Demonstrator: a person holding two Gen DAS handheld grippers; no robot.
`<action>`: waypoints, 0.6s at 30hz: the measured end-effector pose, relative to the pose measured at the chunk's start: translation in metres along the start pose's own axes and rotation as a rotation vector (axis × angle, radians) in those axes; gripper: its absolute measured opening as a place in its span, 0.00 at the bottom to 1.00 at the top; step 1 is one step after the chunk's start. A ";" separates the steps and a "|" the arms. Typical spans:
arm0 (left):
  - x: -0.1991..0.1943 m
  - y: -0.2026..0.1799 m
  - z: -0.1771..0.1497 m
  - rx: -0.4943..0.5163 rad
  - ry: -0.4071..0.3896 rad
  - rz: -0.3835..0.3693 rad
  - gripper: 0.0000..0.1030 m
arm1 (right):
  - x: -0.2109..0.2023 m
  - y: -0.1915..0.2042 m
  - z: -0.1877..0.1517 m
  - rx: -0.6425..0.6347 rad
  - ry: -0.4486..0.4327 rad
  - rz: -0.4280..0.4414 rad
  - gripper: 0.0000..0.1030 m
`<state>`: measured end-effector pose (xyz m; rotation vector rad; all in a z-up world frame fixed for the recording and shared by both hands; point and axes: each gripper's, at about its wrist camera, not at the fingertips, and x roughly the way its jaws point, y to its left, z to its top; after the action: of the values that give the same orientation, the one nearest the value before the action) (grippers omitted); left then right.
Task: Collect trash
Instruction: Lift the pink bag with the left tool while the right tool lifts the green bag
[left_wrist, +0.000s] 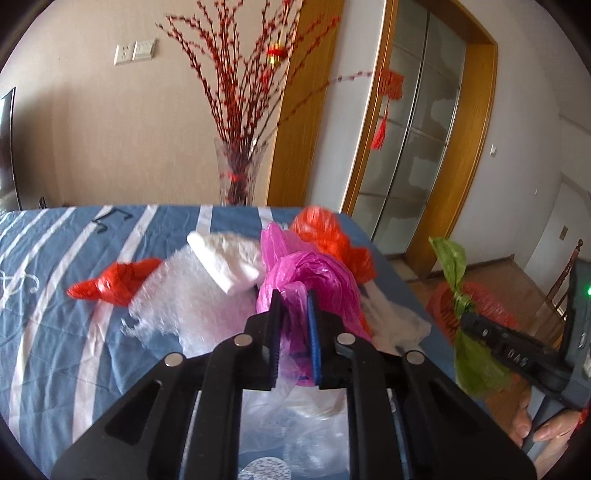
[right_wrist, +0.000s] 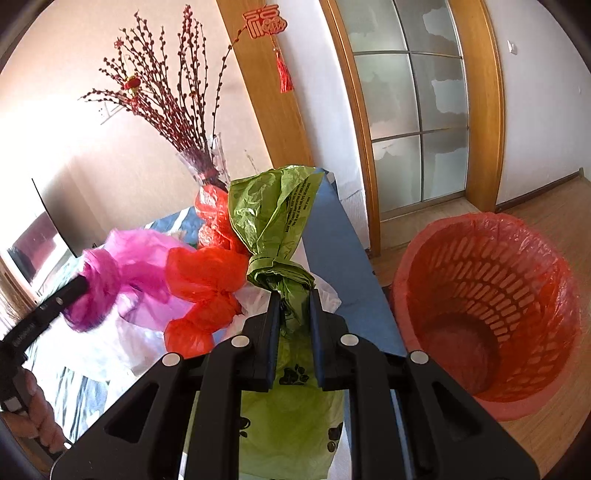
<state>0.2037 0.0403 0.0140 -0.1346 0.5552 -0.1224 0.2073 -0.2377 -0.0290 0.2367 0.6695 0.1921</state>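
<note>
My left gripper (left_wrist: 293, 295) is shut on a crumpled pink plastic bag (left_wrist: 314, 275) above the blue striped table (left_wrist: 48, 266); that bag also shows in the right wrist view (right_wrist: 110, 269). My right gripper (right_wrist: 293, 295) is shut on a knotted green plastic bag (right_wrist: 273, 214) with paw prints, held at the table's right edge; it also shows in the left wrist view (left_wrist: 452, 258). A red basket bin (right_wrist: 487, 314) lined with a red bag stands on the floor to the right.
On the table lie red bags (left_wrist: 110, 284) (left_wrist: 332, 236) (right_wrist: 207, 288), a white folded wad (left_wrist: 225, 258) and clear bubble wrap (left_wrist: 184, 302). A glass vase of red branches (left_wrist: 240, 173) stands behind the table. A glazed wooden door (right_wrist: 413, 110) is at the back.
</note>
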 end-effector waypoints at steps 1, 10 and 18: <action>-0.004 0.000 0.004 -0.002 -0.011 -0.009 0.14 | -0.001 0.000 0.000 0.001 -0.002 0.001 0.15; 0.007 0.016 0.011 0.009 0.004 0.038 0.14 | -0.001 -0.004 -0.004 0.005 0.011 0.007 0.15; 0.038 0.053 -0.018 -0.040 0.119 0.119 0.21 | 0.004 -0.002 -0.010 -0.004 0.033 0.011 0.15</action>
<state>0.2299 0.0847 -0.0290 -0.1330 0.6827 -0.0032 0.2046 -0.2371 -0.0392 0.2340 0.7007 0.2080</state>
